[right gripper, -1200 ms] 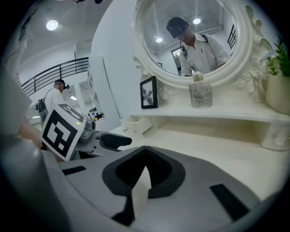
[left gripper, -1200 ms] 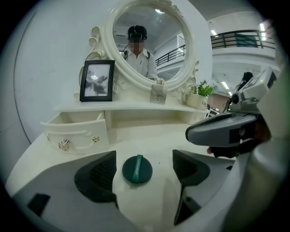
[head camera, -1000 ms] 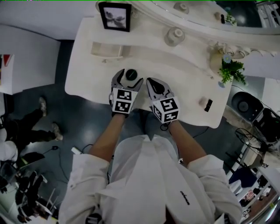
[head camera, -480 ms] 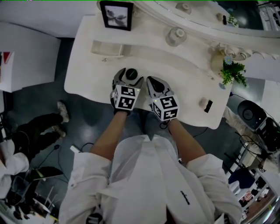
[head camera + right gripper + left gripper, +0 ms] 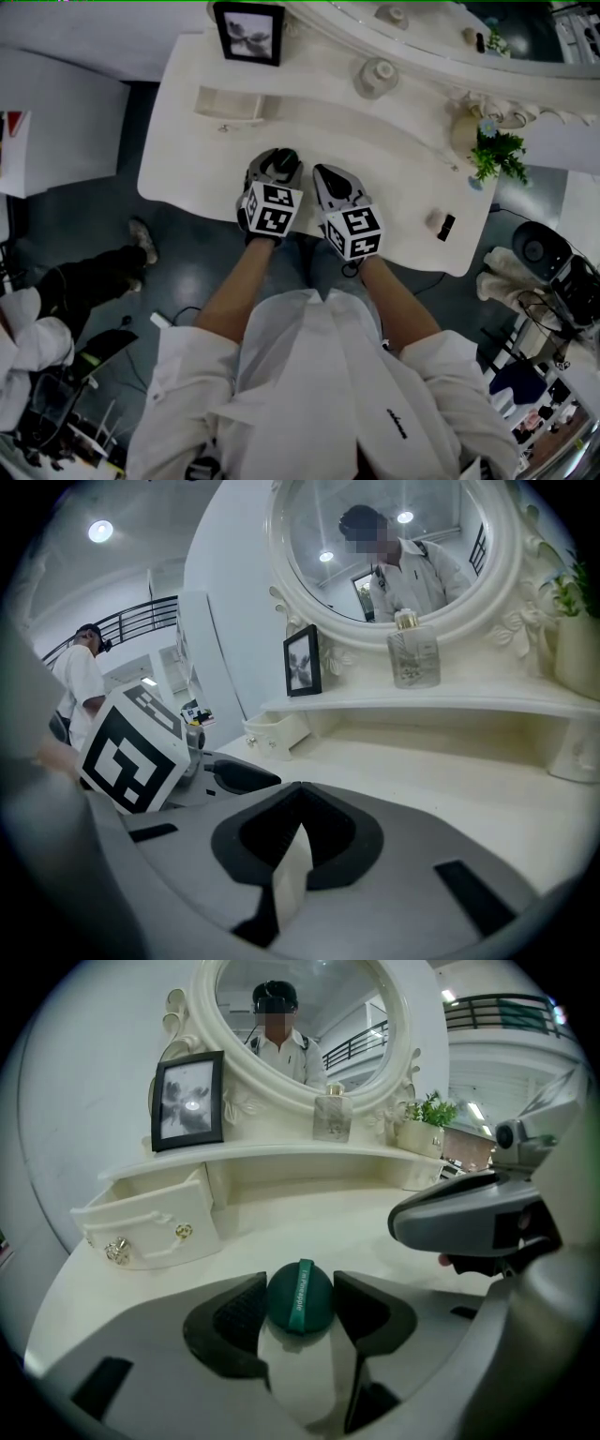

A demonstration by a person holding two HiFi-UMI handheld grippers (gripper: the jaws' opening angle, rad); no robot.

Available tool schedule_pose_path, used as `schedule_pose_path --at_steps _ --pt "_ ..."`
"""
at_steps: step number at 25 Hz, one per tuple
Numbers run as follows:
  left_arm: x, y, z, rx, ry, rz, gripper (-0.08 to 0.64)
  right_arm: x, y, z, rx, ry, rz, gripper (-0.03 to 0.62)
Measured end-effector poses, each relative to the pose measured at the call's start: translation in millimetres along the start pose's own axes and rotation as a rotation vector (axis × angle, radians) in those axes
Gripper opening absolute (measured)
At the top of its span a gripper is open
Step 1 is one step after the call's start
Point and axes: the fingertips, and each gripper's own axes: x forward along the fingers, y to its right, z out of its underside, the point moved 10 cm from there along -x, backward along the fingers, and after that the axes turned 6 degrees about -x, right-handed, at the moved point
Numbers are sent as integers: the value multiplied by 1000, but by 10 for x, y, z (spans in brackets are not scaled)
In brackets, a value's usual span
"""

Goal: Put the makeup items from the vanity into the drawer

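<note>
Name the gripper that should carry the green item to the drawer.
Left. The left gripper has just been closing its jaws on the green item, drawer on its side; the right gripper is shut and empty.

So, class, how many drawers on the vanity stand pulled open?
1: the small drawer at the back left of the vanity, below the picture frame. Others may be hidden out of view.
</note>
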Motion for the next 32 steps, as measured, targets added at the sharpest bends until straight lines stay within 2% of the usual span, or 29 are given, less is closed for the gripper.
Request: schedule_pose_path --at_steps 2,4,5,16,20,32 --pt "-11 5 -1 -1 -1 -4 219 -10 -5 -2 -2 0 0 18" --pt "-31 1 -9 -5 8 -17 128 -22 -1 -9 -3 1 0 18" --pt "-40 -3 -10 -8 14 -21 122 -26 2 -12 -2 1 0 18" --pt "-284 -80 -146 -35 112 -33 98 46 -93 -119 -23 3 -21 18" --pt "-426 -172 -191 -69 134 -52 94 127 -172 -201 -42 4 -36 18" --pt "-783 -449 -400 -156 243 -120 86 519 -425 -737 -162 52 -114 18"
